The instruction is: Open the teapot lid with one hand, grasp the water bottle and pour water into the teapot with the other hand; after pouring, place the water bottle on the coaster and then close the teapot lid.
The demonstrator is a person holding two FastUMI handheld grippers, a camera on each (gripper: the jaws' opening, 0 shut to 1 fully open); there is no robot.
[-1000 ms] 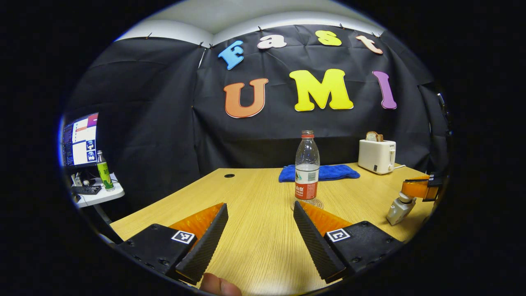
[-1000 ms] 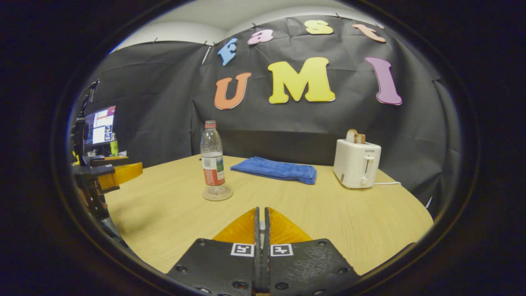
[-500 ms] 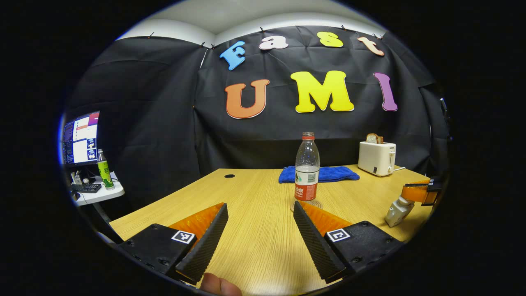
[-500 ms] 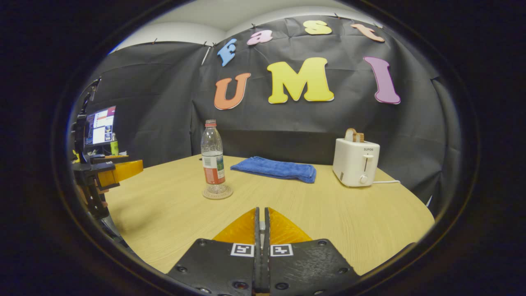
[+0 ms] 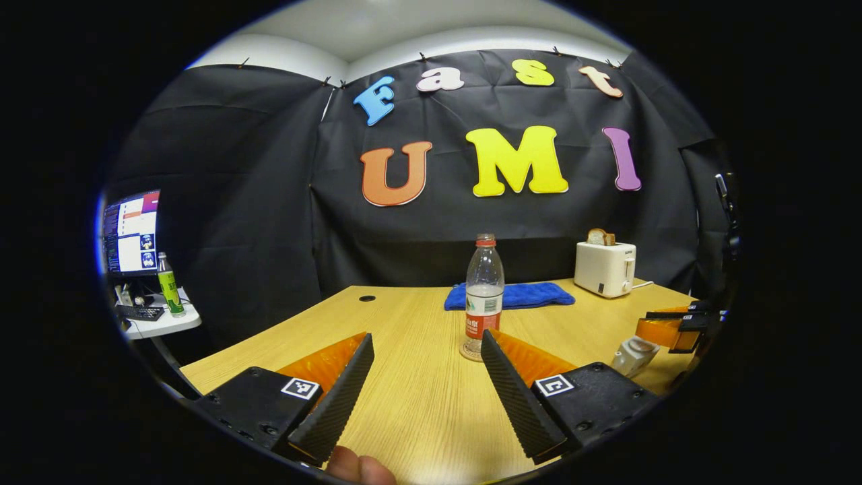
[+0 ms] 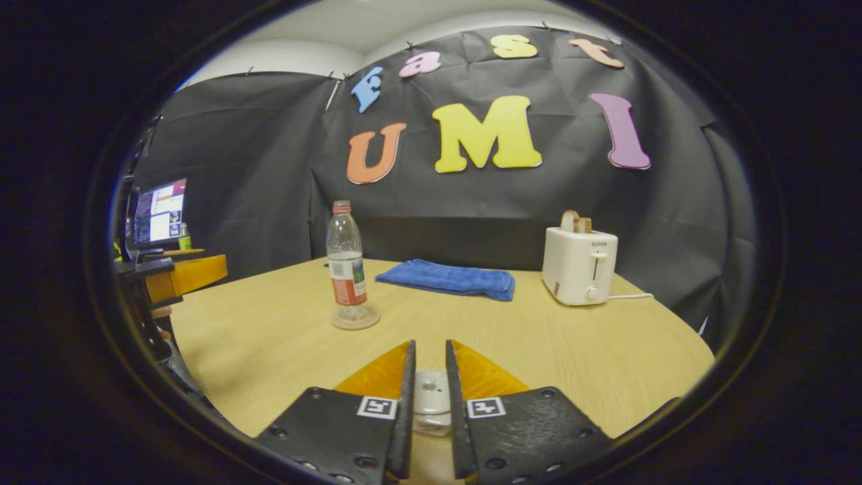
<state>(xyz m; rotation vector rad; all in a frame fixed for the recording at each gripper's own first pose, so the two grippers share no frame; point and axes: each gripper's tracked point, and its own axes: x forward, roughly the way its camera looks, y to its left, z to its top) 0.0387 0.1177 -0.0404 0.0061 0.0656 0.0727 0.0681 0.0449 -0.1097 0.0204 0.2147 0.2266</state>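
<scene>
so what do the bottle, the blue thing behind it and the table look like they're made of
The clear red-capped water bottle looks like thin glossy plastic: see-through with highlights. The folded blue cloth seems soft matte terry, fuzzy and slumped. The light wood-grain table shows fine straight grain, likely smooth laminate.

You're in a lab recording booth: black cloth wall (image 6: 269, 168) behind the wooden table (image 6: 539, 350), and a monitor (image 5: 131, 232) left of the table.
</scene>
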